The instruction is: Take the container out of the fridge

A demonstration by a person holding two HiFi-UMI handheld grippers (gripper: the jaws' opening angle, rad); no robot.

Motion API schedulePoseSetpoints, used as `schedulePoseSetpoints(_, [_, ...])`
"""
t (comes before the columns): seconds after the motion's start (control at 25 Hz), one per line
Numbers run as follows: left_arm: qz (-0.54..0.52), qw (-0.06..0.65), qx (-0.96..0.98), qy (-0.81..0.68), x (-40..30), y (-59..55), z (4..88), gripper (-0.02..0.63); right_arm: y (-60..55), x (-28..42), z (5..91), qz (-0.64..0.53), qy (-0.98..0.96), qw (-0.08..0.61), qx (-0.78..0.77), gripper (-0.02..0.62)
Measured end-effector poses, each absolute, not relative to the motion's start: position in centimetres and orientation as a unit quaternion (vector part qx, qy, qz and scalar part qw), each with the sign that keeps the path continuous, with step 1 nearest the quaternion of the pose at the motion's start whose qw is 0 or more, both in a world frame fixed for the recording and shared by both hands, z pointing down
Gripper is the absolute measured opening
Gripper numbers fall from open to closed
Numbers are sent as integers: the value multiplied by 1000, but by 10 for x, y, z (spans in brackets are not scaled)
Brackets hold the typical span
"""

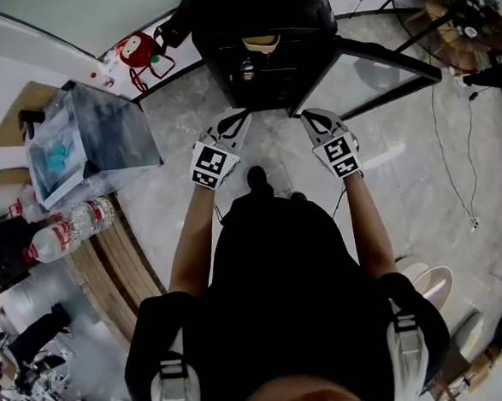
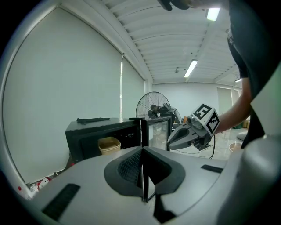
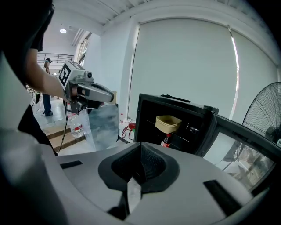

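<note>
A small black fridge (image 1: 261,32) stands on the floor ahead, its glass door (image 1: 371,71) swung open to the right. On its upper shelf sits a tan open-topped container (image 1: 261,42) (image 2: 109,144) (image 3: 168,123), with a red-capped bottle (image 3: 166,141) on the shelf below. My left gripper (image 1: 235,117) (image 2: 142,176) and right gripper (image 1: 312,114) (image 3: 139,171) hang side by side in front of the opening, short of the shelves. Both point at the fridge with jaws shut and nothing between them. Each shows in the other's view: the right gripper (image 2: 171,141), the left gripper (image 3: 107,96).
A clear plastic box (image 1: 92,138) stands at the left beside water bottles (image 1: 69,229) on a wooden step (image 1: 110,274). A standing fan (image 1: 460,9) is at the back right. A cable (image 1: 454,155) trails over the tiled floor. A red object (image 1: 137,49) lies left of the fridge.
</note>
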State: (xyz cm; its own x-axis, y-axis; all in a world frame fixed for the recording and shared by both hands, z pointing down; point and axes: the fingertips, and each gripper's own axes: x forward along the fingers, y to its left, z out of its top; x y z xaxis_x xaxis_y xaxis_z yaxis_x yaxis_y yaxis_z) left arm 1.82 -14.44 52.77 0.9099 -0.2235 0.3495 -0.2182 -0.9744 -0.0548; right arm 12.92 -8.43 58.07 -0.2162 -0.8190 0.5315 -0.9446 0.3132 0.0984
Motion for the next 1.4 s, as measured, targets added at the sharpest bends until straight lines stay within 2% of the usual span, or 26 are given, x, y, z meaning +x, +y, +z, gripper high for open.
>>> schedulePoseSetpoints(0.48, [-172,15,-981,85,1,-202,535,18,-143,99,582,112,-760,264,583,-2])
schedulePoseSetpoints(1.4, [-181,-7,-971,154,0,-251,543,18,-227,121,574,56,-795,280,535,-2])
